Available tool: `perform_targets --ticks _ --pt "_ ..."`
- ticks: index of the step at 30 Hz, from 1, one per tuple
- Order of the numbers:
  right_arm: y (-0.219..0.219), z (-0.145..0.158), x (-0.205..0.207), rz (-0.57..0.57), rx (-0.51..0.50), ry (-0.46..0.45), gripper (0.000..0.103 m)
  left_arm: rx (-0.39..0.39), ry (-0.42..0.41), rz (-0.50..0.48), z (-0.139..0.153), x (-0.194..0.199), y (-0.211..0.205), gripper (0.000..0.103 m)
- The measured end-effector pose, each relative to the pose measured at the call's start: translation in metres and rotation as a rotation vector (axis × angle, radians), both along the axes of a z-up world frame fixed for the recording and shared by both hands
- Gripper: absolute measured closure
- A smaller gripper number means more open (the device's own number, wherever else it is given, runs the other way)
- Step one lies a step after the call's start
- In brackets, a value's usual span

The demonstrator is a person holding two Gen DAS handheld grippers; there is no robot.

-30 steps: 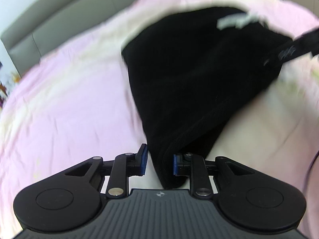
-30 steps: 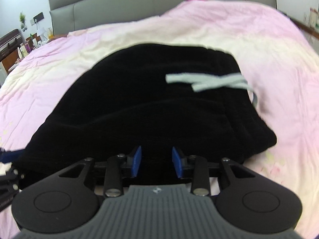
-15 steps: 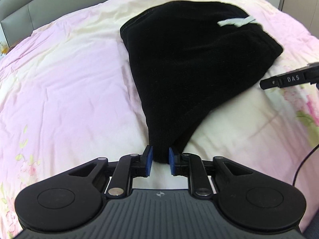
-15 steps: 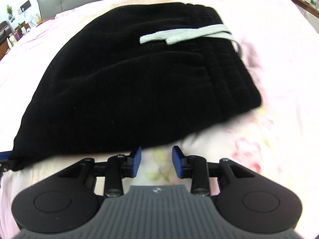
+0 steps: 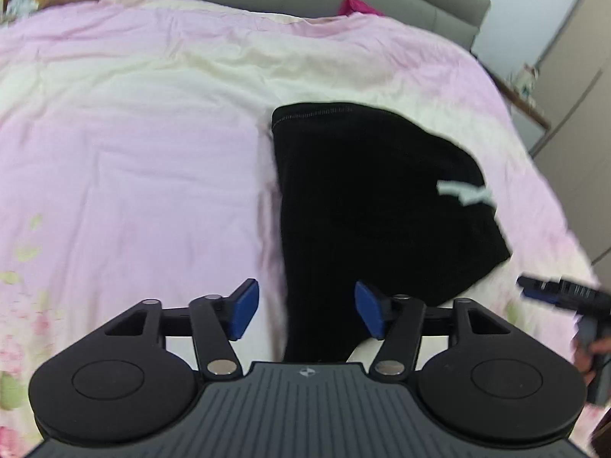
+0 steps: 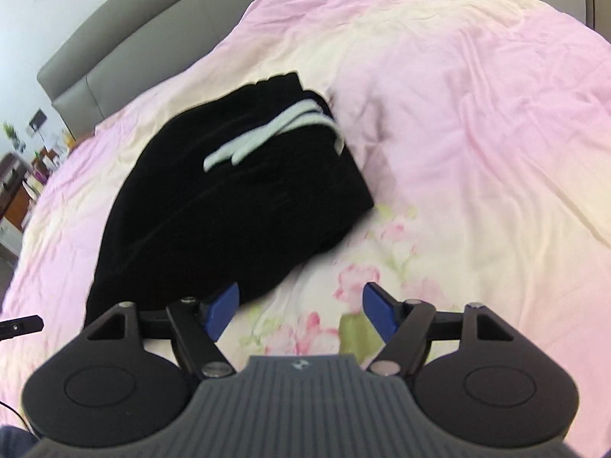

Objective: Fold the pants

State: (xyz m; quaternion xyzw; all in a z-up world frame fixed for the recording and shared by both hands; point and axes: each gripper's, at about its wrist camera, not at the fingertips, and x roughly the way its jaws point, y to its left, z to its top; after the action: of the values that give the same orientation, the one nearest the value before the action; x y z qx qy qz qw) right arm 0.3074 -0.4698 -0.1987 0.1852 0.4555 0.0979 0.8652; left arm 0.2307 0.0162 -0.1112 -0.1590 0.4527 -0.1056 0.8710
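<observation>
The black pants (image 5: pixel 366 206) lie folded in a compact bundle on the pink bedspread (image 5: pixel 133 160), with a white drawstring (image 5: pixel 464 192) on top at the right. My left gripper (image 5: pixel 307 313) is open, its jaws spread over the near corner of the bundle without holding it. In the right wrist view the pants (image 6: pixel 236 206) lie ahead and to the left, drawstring (image 6: pixel 267 133) on top. My right gripper (image 6: pixel 299 313) is open and empty above the bedspread, to the right of the bundle's near edge. The right gripper's tip shows in the left wrist view (image 5: pixel 557 292).
A grey padded headboard (image 5: pixel 382 4) runs along the far edge of the bed, with a magenta item (image 5: pixel 357 5) against it. Furniture with small items stands beyond the bed's left side (image 6: pixel 23 175). The bedspread (image 6: pixel 477 133) stretches wide to the right.
My left gripper has let go of the pants' corner and opened. Both grippers have pulled back and up from the bundle; the right jaws have spread wider.
</observation>
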Motion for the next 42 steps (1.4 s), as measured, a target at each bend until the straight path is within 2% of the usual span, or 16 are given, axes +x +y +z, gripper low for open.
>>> perform_targets --ticks 3,6,11,16,19,24,30,33,34,38,40,42 --pt "-0.017 -0.002 0.018 -0.044 0.097 0.027 0.029 -0.087 0.036 0.025 -0.011 0.028 0.003 0.031" --pt "-0.03 -0.011 0.044 -0.066 0.17 0.067 0.029 -0.105 0.069 0.037 -0.024 0.054 0.004 0.031" --pt "-0.039 -0.013 0.096 -0.001 0.114 0.08 0.029 -0.093 0.094 0.016 -0.043 0.1 0.001 0.029" --pt "-0.041 -0.037 0.147 0.064 0.173 0.122 0.029 -0.054 0.119 -0.026 -0.061 0.135 -0.007 0.029" --pt "-0.033 -0.052 0.17 0.109 0.202 0.145 0.028 -0.067 0.125 -0.054 -0.071 0.148 -0.01 0.025" --pt "-0.02 -0.07 0.193 0.19 0.208 0.162 0.018 -0.071 0.114 -0.121 -0.08 0.162 -0.016 0.02" --pt "-0.012 -0.08 0.207 0.224 0.204 0.164 0.017 -0.12 0.126 -0.15 -0.091 0.167 -0.009 0.022" --pt "-0.005 -0.082 0.209 0.215 0.21 0.158 0.02 -0.109 0.119 -0.148 -0.091 0.164 -0.011 0.029" --pt "-0.002 -0.082 0.21 0.21 0.213 0.156 0.028 -0.099 0.116 -0.148 -0.089 0.162 -0.013 0.033" --pt "0.003 -0.077 0.205 0.179 0.22 0.15 0.035 -0.053 0.109 -0.152 -0.079 0.158 -0.022 0.044" --pt "0.006 -0.071 0.202 0.177 0.204 0.143 0.041 -0.025 0.102 -0.161 -0.074 0.155 -0.027 0.056" --pt "0.009 -0.064 0.198 0.177 0.181 0.138 0.045 0.012 0.094 -0.17 -0.068 0.152 -0.032 0.064"
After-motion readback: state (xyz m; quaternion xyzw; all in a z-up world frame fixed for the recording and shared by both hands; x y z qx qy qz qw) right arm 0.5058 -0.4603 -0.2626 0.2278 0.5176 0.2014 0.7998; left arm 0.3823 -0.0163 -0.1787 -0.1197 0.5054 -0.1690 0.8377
